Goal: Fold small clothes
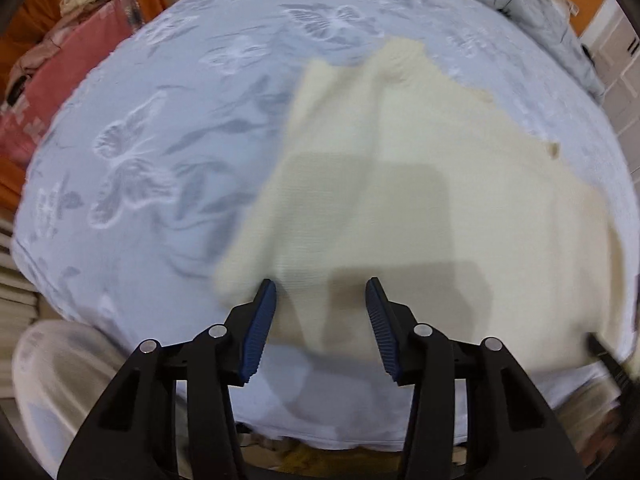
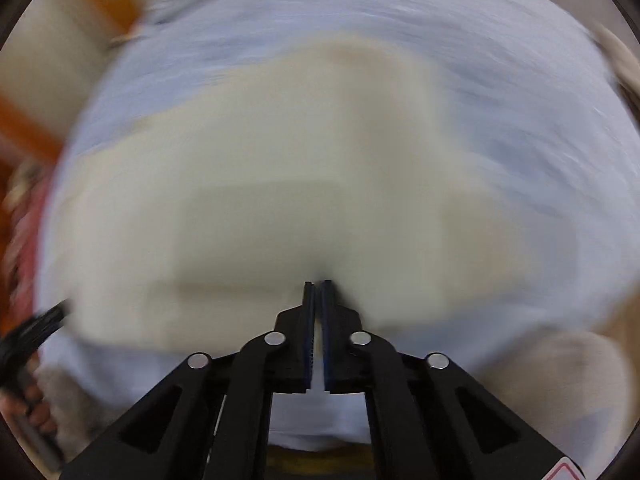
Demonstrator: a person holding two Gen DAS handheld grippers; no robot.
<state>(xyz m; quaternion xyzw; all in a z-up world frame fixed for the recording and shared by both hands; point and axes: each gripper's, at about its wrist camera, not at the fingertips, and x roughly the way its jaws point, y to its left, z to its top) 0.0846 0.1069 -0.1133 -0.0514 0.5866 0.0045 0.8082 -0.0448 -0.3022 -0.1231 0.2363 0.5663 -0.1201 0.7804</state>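
The right claw (image 2: 317,284) is pinched nearly shut at the near edge of a cream garment (image 2: 256,184), apparently gripping a bit of its hem, though motion blur hides whether cloth truly sits between the pads; the left claw (image 1: 322,286) stands wide, holding nothing, its blue pads (image 1: 264,312) poised on either side of a narrow near part of the same garment (image 1: 420,184), with no clear sign of contact; the garment lies on a pale blue bedcover (image 1: 152,168) patterned with flowers, with one layer seemingly turned over another along its left side in the left view, which suggests folding has begun; by this reading the work is early to midway, with the piece still broad and further folds left to make; from the left claw the cloth runs ahead and off to the right, its near edge just at the fingertips; from the right claw it fans out ahead and to both sides; a pink cloth (image 1: 72,64) lies beyond the bed at the far left
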